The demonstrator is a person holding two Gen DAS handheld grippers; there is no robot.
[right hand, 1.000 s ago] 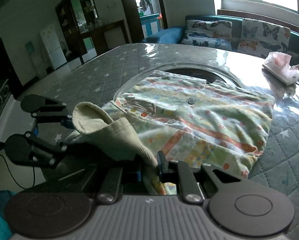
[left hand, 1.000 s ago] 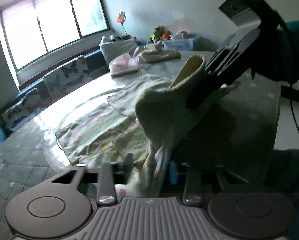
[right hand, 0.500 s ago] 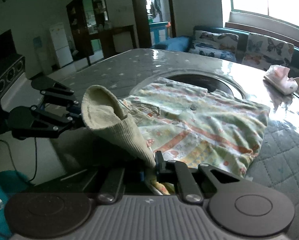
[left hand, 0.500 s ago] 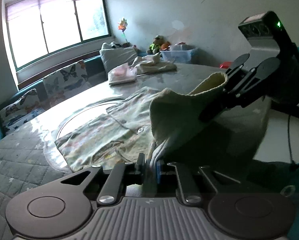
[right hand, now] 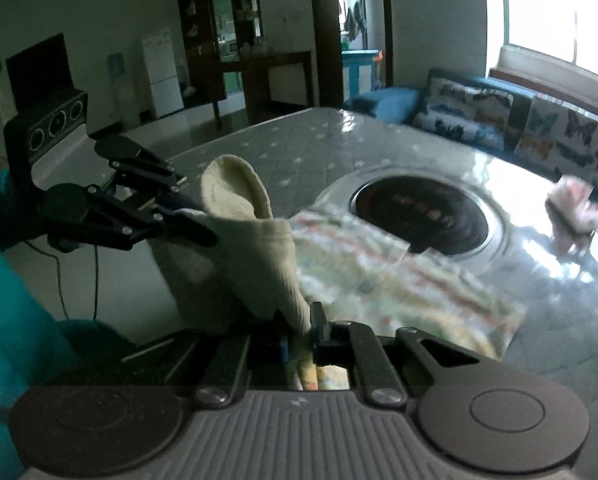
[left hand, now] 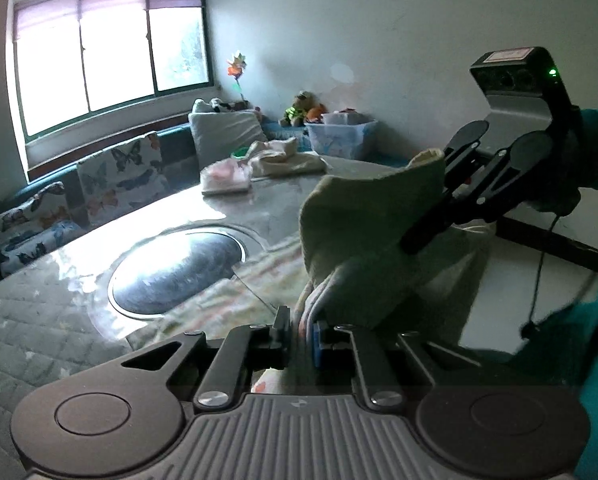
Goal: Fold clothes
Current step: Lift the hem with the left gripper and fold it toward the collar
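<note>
Above the table [right hand: 283, 160], we pinch the shirt [right hand: 379, 276] tight with our left gripper [left hand: 301, 330] and right gripper [right hand: 301, 334]; we think the folding is only begun.

The right gripper [right hand: 301, 338] has its fingers [right hand: 319, 326] closed on a cream ribbed edge of the garment [right hand: 259, 248], at the bottom centre. The left gripper [right hand: 203, 232] reaches in from the left and pinches the same cream edge, which arches up between the two. The garment's striped, patterned body [right hand: 399, 280] trails blurred over the worktop [right hand: 299, 144], partly covering the rim of a round dark inset [right hand: 419, 208]. A butterfly-print sofa [right hand: 499, 120] stands beyond.
</note>
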